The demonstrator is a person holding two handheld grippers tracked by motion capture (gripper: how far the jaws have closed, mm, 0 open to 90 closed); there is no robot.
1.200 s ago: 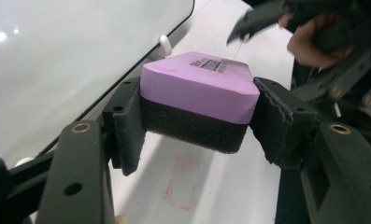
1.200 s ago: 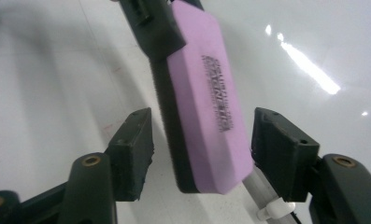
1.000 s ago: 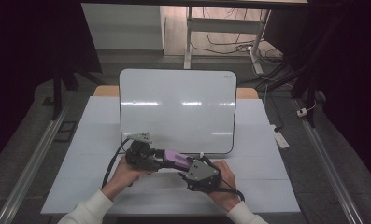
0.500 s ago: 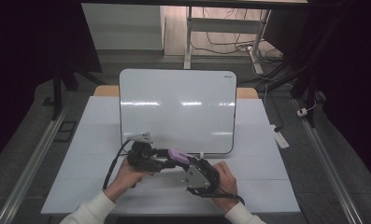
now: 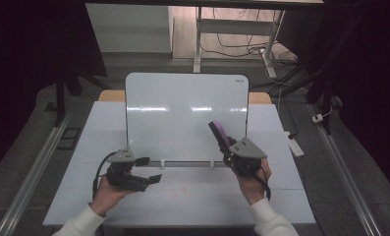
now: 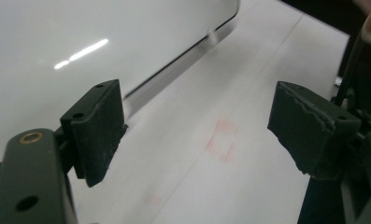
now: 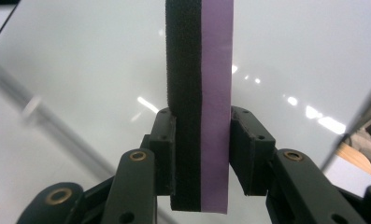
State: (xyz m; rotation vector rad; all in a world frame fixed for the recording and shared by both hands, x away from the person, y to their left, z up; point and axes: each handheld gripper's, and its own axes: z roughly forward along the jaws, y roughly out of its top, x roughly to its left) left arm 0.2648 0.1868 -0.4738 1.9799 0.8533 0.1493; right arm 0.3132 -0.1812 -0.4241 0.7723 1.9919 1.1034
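Purple-backed eraser (image 7: pixel 199 116) with black felt face sits clamped in right gripper (image 5: pixel 230 145), near whiteboard (image 5: pixel 182 113) at 4 o'clock. Looks light, squishy felt, stiff back; pinch across the flat sides, low down. Left gripper (image 5: pixel 148 169) jaws just been opening, nothing between them.

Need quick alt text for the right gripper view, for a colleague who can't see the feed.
The right tongs clamp a whiteboard eraser, purple body on one side and black felt on the other, standing straight up between the jaws. Behind it is the glossy whiteboard, blank and catching ceiling-light reflections.
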